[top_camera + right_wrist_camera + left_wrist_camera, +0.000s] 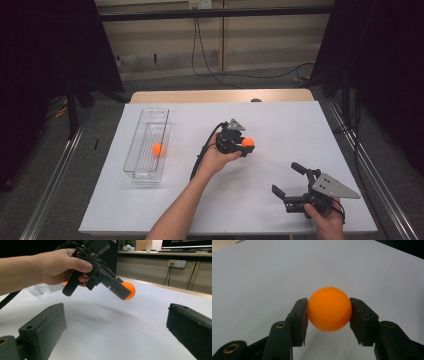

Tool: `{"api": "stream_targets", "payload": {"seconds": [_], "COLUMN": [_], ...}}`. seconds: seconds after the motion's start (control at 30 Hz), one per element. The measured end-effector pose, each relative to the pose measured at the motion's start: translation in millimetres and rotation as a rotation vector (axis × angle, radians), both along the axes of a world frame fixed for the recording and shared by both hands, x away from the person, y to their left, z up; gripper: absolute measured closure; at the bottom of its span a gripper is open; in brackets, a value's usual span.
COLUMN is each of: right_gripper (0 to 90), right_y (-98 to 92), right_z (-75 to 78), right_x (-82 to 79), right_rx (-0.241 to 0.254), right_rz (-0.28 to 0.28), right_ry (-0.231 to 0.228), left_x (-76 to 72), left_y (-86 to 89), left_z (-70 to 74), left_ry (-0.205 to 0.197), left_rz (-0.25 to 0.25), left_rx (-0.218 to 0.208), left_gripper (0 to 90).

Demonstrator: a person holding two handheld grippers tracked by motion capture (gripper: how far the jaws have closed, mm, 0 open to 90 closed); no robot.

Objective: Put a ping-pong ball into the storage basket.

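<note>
Nearest the camera, the right gripper (pixel 289 186) rests with jaws spread, holding nothing. Above the white tabletop (pixel 280 125), the left gripper (pixel 328 311) pinches an orange ball (pixel 329 308); carry it level to the clear tray (pixel 135 150) holding another ball (pixel 157 149), keeping the squeeze steady.

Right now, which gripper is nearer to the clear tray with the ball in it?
Left. The left gripper, shut on an orange ball, sits mid-table to the right of the clear tray. The right gripper is open at the near right, farther off.
</note>
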State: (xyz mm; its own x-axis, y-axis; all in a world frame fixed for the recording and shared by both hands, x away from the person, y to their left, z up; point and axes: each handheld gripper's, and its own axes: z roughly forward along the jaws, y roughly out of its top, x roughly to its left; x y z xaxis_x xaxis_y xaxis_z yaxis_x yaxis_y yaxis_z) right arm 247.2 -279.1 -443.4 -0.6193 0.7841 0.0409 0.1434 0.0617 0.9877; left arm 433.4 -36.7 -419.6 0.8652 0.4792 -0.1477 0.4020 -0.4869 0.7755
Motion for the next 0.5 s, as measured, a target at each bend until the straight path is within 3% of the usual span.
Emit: {"api": "stream_targets", "payload": {"seconds": [0.5], "right_gripper": [2.0], "right_y": [0.2], "right_z": [0.0], "right_x": [0.0], "right_rx": [-0.004], "right_rz": [0.000], "right_ry": [-0.001], "left_x": [-2.3], "left_y": [13.3], "left_z": [-3.1], "left_ry": [0.005], "left_rz": [0.015], "left_rx": [0.009], "left_gripper": [51.1]}}
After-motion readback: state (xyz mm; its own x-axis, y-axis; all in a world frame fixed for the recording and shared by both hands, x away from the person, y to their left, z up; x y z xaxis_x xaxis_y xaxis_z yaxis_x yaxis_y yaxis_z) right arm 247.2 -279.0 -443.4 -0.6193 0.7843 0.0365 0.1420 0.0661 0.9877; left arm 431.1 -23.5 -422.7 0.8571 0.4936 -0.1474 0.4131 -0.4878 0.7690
